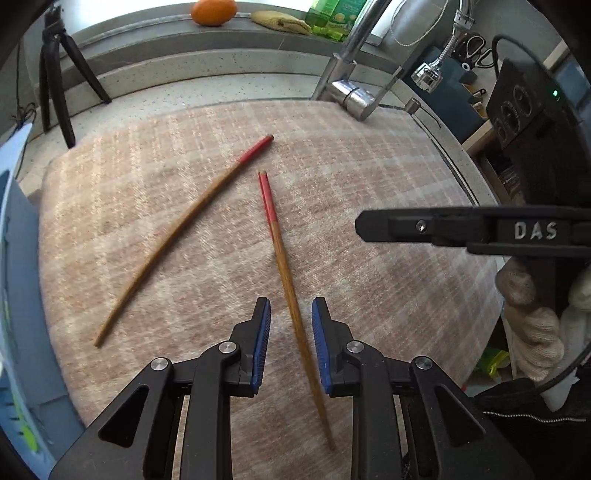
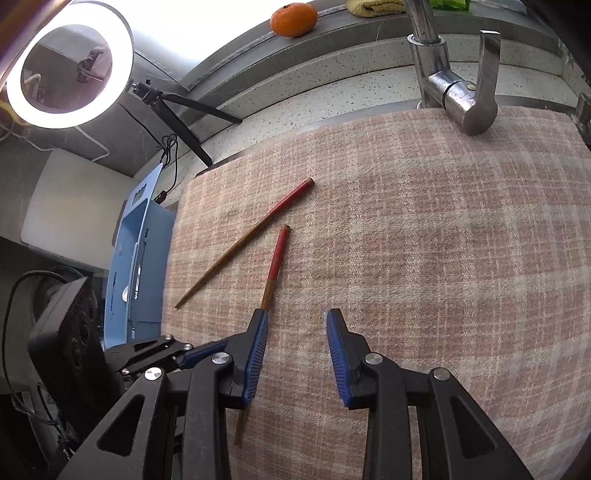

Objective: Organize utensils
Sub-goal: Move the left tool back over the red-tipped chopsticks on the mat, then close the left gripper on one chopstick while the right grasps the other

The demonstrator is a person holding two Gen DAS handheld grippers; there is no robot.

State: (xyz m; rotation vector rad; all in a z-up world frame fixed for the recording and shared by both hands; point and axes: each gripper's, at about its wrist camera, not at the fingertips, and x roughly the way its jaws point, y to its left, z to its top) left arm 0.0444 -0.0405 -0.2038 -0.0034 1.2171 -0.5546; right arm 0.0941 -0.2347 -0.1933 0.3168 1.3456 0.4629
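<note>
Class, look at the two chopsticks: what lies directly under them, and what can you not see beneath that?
Both chopsticks lie on a pink plaid cloth. The cloth hides whatever surface is beneath it; only speckled counter shows past its far edge.

Only readable text I saw was "DAS", raised letters on the black side of my right gripper (image 1: 373, 226), showing in the left wrist view. The green carton (image 1: 334, 16) on the ledge at the back had print on it, but it was too small and blurred for me to make out. Right wrist view gave me nothing legible: no labels, numbers or signs anywhere I looked
</note>
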